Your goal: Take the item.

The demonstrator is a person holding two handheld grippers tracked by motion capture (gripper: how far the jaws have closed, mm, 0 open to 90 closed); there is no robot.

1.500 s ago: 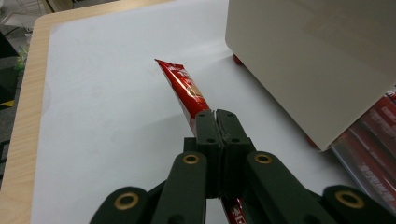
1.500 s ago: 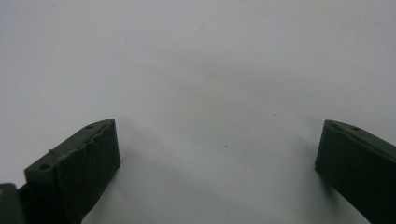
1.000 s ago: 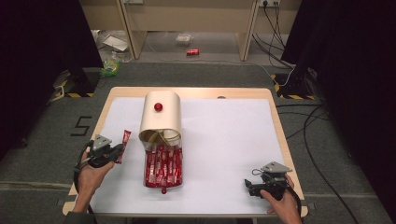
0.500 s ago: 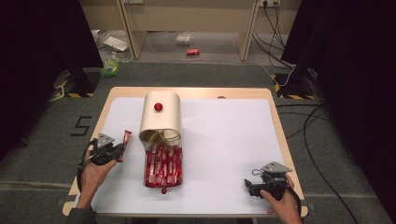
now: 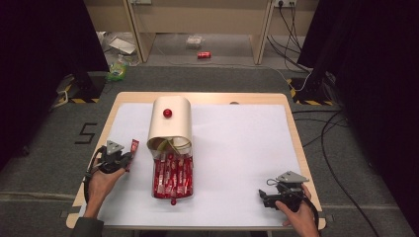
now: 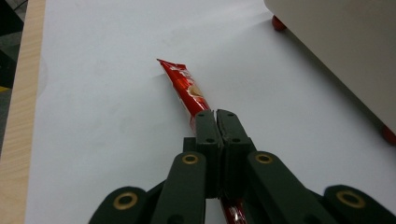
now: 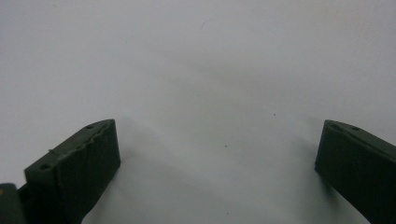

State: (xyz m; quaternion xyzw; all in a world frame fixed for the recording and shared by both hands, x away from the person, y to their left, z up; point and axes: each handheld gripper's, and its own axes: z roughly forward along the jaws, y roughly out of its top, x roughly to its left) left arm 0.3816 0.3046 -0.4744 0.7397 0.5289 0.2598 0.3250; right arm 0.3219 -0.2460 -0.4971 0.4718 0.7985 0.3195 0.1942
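Observation:
My left gripper [image 5: 126, 159] [image 6: 215, 115] is shut on a red stick packet [image 5: 134, 146] [image 6: 185, 87]. The packet lies along the white paper at the table's left side and points away from my hand. Just right of it a beige tub [image 5: 170, 123] [image 6: 345, 51] lies on its side, with a red knob [image 5: 167, 113] on top. Several more red packets [image 5: 172, 175] spill from its mouth toward the near edge. My right gripper [image 5: 263, 197] [image 7: 217, 149] rests open near the front right corner, with only bare paper between its fingers [image 7: 88, 158].
A white paper sheet [image 5: 237, 148] covers most of the wooden table [image 5: 296, 148]. Two small red feet of the tub [image 6: 279, 23] [image 6: 389, 135] show in the left gripper view. Cables, litter and a red can [image 5: 203, 55] lie on the floor beyond the table.
My left gripper has crept slightly right toward the tub with the packet still in its jaws. The right gripper has stayed put.

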